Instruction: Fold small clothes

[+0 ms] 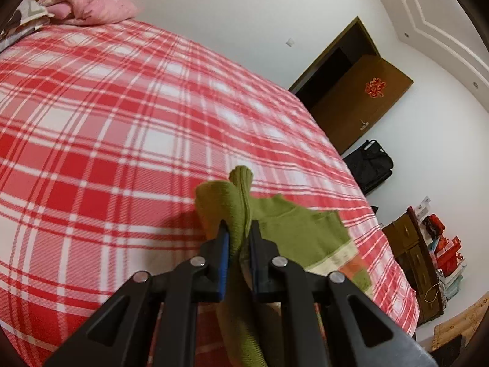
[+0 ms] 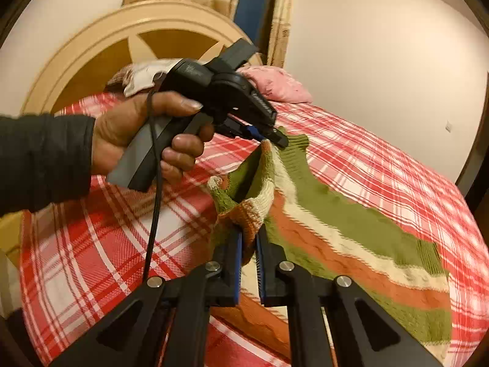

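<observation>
Left wrist view: left gripper (image 1: 238, 229) is clamped on a bunched fold of the green sweater (image 1: 305, 229), knit squeezed between the blue-lined fingers (image 1: 224, 250), a ribbed tube, maybe a sleeve or the collar, poking up past the tips. Rest of the sweater trails off to the right over the red plaid bedspread (image 1: 107, 122), striped hem end lowest. Pink pillow (image 1: 91, 3) at the far head of the bed, brown door (image 1: 360, 101) and black bag (image 1: 369, 165) against the wall beyond.

Right wrist view: right gripper (image 2: 249, 241) is closed narrow on a striped orange-cream cuff or edge of the sweater (image 2: 351, 220), cloth pinched between the fingers (image 2: 237, 257). Across from it the person's hand (image 2: 137, 140) squeezes the handle of the left gripper (image 2: 276, 137), whose tips bite the ribbed green edge. The sweater hangs partly lifted between the two grips, its body draping down onto the bedspread (image 2: 382, 159). Wooden headboard (image 2: 91, 49) behind.

Judgement: the step looks like carrying a held edge over to make a fold. To do it well, keep both pinches firm, pull the two points apart enough to take out slack, keep them level so the fold line runs straight, lay the lifted part flat on the body, then release low so nothing springs back. Risk: bunched knit slipping out or dragging the lower layer.
</observation>
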A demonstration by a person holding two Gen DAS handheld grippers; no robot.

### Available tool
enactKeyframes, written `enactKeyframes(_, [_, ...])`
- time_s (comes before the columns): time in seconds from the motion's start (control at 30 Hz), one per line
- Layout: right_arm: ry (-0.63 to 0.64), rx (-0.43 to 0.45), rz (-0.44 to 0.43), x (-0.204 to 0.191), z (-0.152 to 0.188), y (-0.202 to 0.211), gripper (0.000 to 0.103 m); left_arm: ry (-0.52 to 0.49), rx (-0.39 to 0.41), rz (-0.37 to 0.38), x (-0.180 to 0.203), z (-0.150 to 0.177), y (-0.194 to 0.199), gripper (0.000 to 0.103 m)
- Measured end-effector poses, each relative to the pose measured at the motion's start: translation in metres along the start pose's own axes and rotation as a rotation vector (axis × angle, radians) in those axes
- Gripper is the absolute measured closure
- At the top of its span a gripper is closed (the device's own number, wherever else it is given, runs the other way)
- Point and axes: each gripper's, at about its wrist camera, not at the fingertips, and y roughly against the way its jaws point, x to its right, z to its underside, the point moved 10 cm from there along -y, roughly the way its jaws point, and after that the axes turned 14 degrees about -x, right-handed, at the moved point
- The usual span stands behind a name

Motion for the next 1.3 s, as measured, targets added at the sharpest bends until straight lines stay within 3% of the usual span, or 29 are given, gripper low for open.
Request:
enactKeyframes(0.5, [-0.222, 0.046, 0.007, 0.098, 0.035, 0.058, 0.096, -0.152, 0.017, 0.078, 0.134, -0.032, -0.039, 0.091])
enactKeyframes(0.9, [-0.419, 0.022, 0.005, 0.183, 0.094, 0.081, 0.096, -0.236, -0.079, 0.096, 0.213, -0.031, -0.120, 0.091])
enactKeyframes(1.0, [-0.465, 0.007, 0.004, 0.198, 0.112, 0.085, 0.096, -0.255, -0.106, 0.088, 0.229, -0.028, -0.145, 0.096])
enactKeyframes(1.13, [-0.553, -0.035, -0.019, 0.219, 0.144, 0.084, 0.096, -0.265, -0.164, 0.083, 0.244, -0.018, -0.178, 0.096])
enactKeyframes(1.2, [-0.582, -0.050, -0.013, 0.227, 0.158, 0.083, 0.103, -0.272, -0.202, 0.066, 0.245, -0.009, -0.195, 0.097])
enactKeyframes(1.3, [-0.642, -0.084, -0.031, 0.237, 0.182, 0.076, 0.103, -0.270, -0.220, 0.050, 0.248, 0.001, -0.205, 0.097])
